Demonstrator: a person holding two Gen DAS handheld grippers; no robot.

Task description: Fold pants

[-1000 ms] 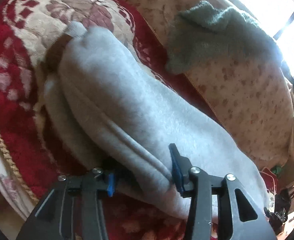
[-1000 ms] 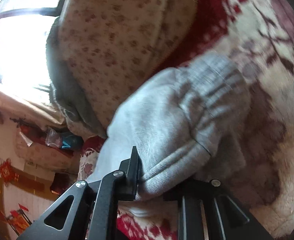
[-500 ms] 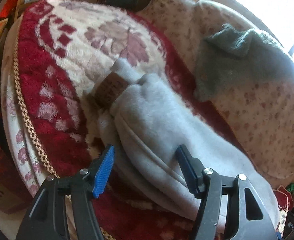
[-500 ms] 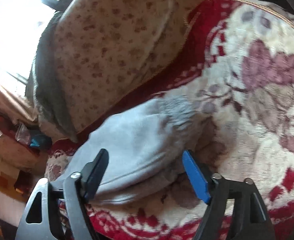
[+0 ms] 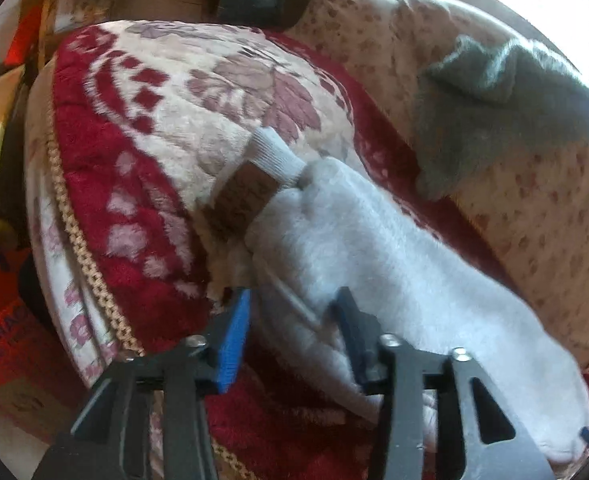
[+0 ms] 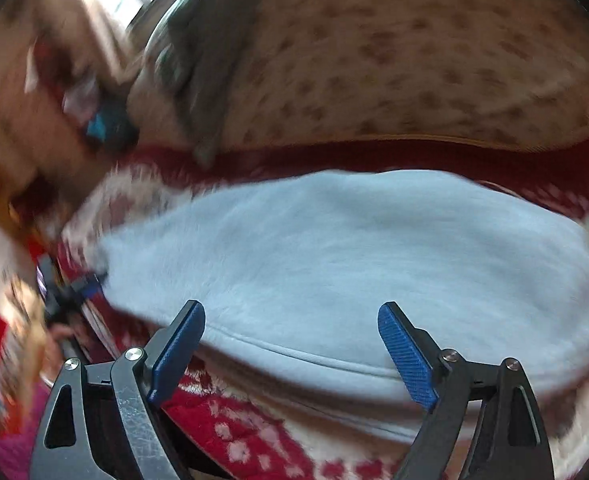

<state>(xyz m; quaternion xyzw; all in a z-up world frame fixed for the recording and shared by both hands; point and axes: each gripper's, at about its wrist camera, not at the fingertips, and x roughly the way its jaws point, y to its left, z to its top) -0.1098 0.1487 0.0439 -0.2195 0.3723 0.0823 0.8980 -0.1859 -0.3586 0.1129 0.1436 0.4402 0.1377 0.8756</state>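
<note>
The grey pants (image 5: 374,264) are lying as a long folded strip on the red and cream blanket (image 5: 142,128), w/ the long axis running from the far ribbed cuff (image 5: 276,156), up and left in the left wrist view, down to the lower right past the left tool (image 5: 294,324). A brown label (image 5: 242,196) is showing just beside the cuff. The left tool is spread, its two blue pads sitting on both sides of the near seam edge of the pants but not pinching it; the cloth is lying between them, approx. touching the right pad. So for this tool the strip is lying straight ahead along the fingers. A grey towel (image 5: 506,108) is resting on the spotted cushion (image 5: 542,216), well apart from the pants. In the right wrist view the pants (image 6: 354,264) are lying across, the long axis going left to right, w/ the hemmed edge (image 6: 294,356) nearest the right tool (image 6: 294,344). The right tool is also spread wide, empty, hovering just over this edge. The left tool is appearing small at the far left end (image 6: 86,284) of the strip. Judging from this, each tool is near its own end, and the next fold prob. needs to go along the long axis, end over end.
</note>
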